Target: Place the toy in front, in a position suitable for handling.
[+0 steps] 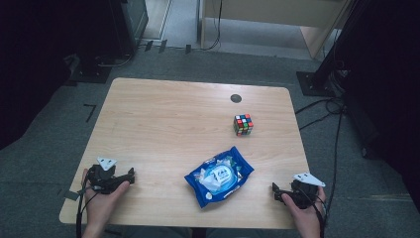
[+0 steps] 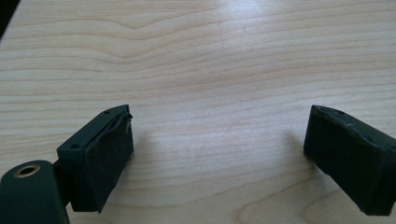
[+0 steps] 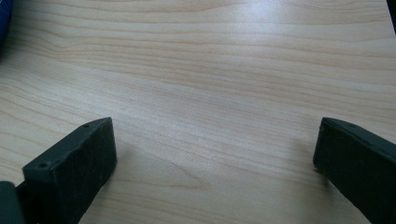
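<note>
Left gripper [image 1: 130, 174] rested at the table's near left corner, jaws spread wide, nothing but bare wood between them. The blue wipes packet [image 1: 219, 175] lay flat near the front edge, between the two grippers, well apart from the left one and nearer the right. Puzzle cube [image 1: 243, 124] sat beyond the packet, toward the far right. Right gripper [image 1: 275, 190] rested at the near right corner, jaws likewise wide and empty. Light wooden table [image 1: 163, 119]; grey carpet [image 1: 39, 148] around it, dark stands and cables at the sides.
</note>
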Demonstrator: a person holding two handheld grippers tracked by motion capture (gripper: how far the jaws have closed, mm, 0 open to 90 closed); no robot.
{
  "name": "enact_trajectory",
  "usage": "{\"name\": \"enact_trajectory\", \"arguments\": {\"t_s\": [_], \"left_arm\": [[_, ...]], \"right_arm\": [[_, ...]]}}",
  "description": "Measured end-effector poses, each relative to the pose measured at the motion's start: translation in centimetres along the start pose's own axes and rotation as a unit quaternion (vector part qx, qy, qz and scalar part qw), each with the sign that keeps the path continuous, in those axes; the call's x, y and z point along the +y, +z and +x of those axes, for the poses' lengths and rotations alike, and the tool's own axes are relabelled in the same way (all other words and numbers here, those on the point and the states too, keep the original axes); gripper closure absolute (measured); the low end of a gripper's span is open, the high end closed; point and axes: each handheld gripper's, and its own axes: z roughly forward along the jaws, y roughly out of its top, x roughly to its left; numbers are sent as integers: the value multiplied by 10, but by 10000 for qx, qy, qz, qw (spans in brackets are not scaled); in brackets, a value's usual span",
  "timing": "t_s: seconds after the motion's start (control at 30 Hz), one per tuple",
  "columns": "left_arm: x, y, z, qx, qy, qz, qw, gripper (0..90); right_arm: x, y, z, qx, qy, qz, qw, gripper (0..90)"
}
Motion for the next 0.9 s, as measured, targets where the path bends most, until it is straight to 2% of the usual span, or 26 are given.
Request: {"name": "enact_trajectory", "arguments": {"t_s": [0.07,0.2,0.23,0.27,0.3,0.33,0.43,0.5,0.53,0.57,0.6,0.63,0.67,0.73,0.8,0.83,0.87,0.9], "left_arm": [[0,-1,-1,-19,12,-28,10000,84],[1,-10,-11,-194,97,-227,9995,84],[1,-14,-14,-268,126,-294,9991,84],[2,-21,-23,-438,164,-463,9978,84],[2,-21,-23,-438,164,-463,9978,84],[2,-24,-28,-536,217,-518,9970,84],[2,-28,-45,-830,398,-609,9939,89],[1,-29,-59,-1121,541,-614,9903,89],[0,-29,-64,-1189,614,-628,9890,102],[0,-29,-70,-1303,718,-649,9867,138],[0,-29,-77,-1459,843,-635,9837,140],[0,-29,-87,-1701,1001,-646,9782,145],[0,-29,-87,-1701,1001,-646,9782,149],[1,-29,-99,-2000,1183,-611,9707,149],[1,-28,-108,-2236,1276,-584,9645,152],[1,-28,-114,-2387,1358,-569,9599,164],[1,-28,-114,-2387,1358,-569,9599,192],[2,-28,-116,-2461,1379,-570,9577,192]], "right_arm": [[0,0,0,2,3,3,10000,0],[0,0,0,-7,21,-26,10000,23],[0,-1,1,0,21,-42,10000,75],[0,-5,3,27,55,-169,9998,220],[0,-5,3,27,55,-169,9998,220],[1,-6,4,110,95,-192,9997,232],[3,-8,15,485,218,-316,9981,327],[4,-9,19,567,217,-335,9976,345],[5,-9,24,650,243,-366,9969,375],[6,-10,27,711,258,-394,9964,392],[7,-10,31,817,305,-413,9953,406],[8,-11,39,991,303,-435,9937,448],[9,-11,43,1039,273,-448,9932,456],[9,-11,46,1085,261,-448,9927,461],[11,-12,54,1252,295,-439,9907,478],[13,-13,58,1392,386,-445,9885,484],[14,-14,61,1501,444,-475,9865,488],[14,-14,61,1501,444,-475,9865,488]]}}
